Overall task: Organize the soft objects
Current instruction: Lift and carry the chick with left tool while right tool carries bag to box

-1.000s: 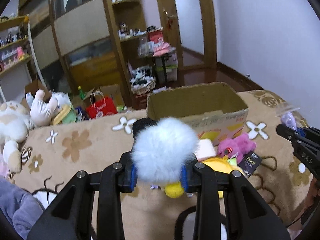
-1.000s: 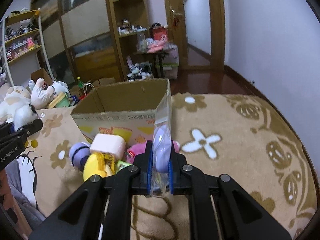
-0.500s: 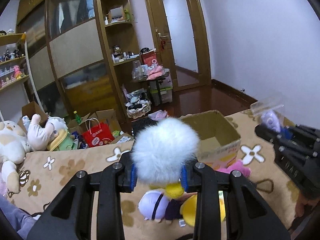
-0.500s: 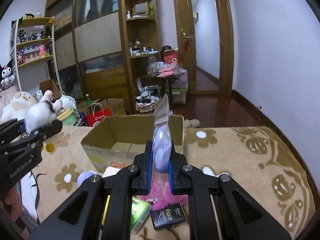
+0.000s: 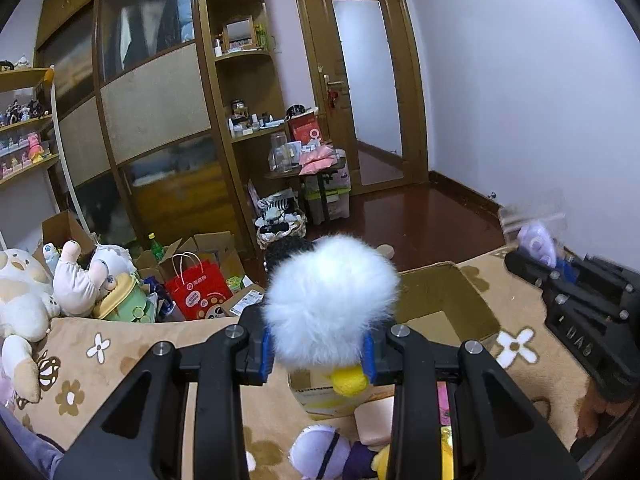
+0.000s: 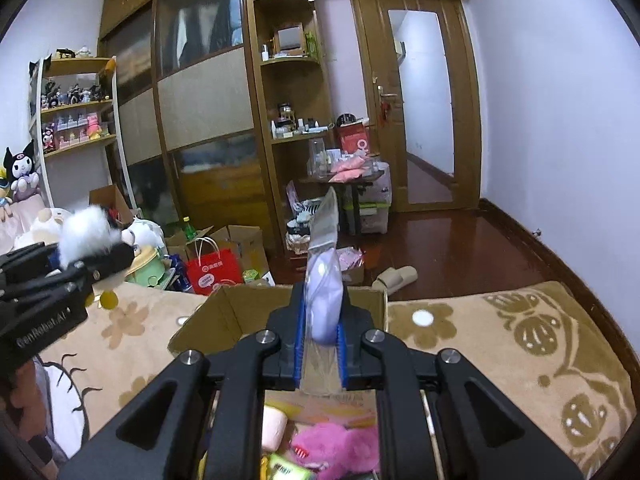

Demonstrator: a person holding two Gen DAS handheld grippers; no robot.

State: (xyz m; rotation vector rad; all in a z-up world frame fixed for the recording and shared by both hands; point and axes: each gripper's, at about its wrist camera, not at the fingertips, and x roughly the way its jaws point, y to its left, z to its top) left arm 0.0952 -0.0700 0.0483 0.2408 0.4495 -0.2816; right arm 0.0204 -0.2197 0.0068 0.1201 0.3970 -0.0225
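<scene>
Left wrist view: my left gripper [image 5: 318,354] clamps a fluffy white plush ball with a yellow foot [image 5: 330,306], held above the open brown cardboard box [image 5: 444,304].
Right wrist view: my right gripper [image 6: 320,346] pinches a clear plastic bag holding a lilac soft toy [image 6: 325,284] over that box [image 6: 224,312] on the beige flowered blanket [image 6: 500,344].

White fluffy toy [image 5: 332,304] hides part of the cardboard box [image 5: 448,304]; purple plush [image 5: 320,456] cut off at frame's bottom; bagged toy [image 5: 538,240] blurred.
</scene>
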